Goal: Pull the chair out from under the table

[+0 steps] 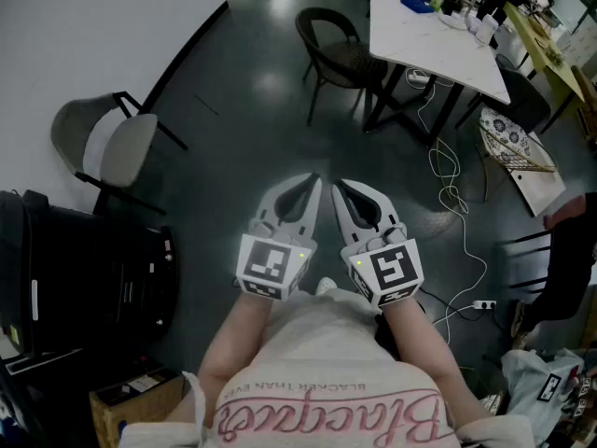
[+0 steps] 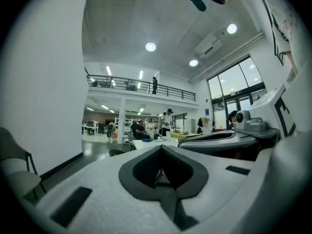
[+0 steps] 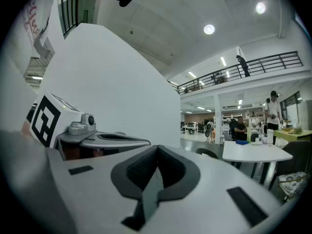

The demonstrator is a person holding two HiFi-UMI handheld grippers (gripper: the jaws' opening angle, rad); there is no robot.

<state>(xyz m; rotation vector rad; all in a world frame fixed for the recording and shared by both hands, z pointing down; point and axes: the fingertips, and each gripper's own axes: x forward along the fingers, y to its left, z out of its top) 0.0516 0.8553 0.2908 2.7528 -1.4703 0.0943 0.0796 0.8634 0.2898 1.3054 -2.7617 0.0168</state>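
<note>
A dark wicker chair point(image 1: 333, 52) stands at the near left corner of a white table point(image 1: 424, 37), far ahead of me; the left gripper view shows the chair point(image 2: 116, 152) small and low, the right gripper view shows the chair point(image 3: 207, 153) beside the table point(image 3: 253, 152). I hold both grippers side by side close to my body, pointing level toward that table. My left gripper point(image 1: 312, 184) is shut with nothing in it, jaws meeting point(image 2: 161, 148). My right gripper point(image 1: 340, 188) is shut too and holds nothing point(image 3: 157, 148). Neither is near the chair.
A grey padded chair point(image 1: 110, 146) stands by the white wall at left. A black case point(image 1: 89, 278) and a cardboard box point(image 1: 135, 404) sit at lower left. White cables point(image 1: 448, 171) and a power strip point(image 1: 483, 304) trail over the dark floor at right.
</note>
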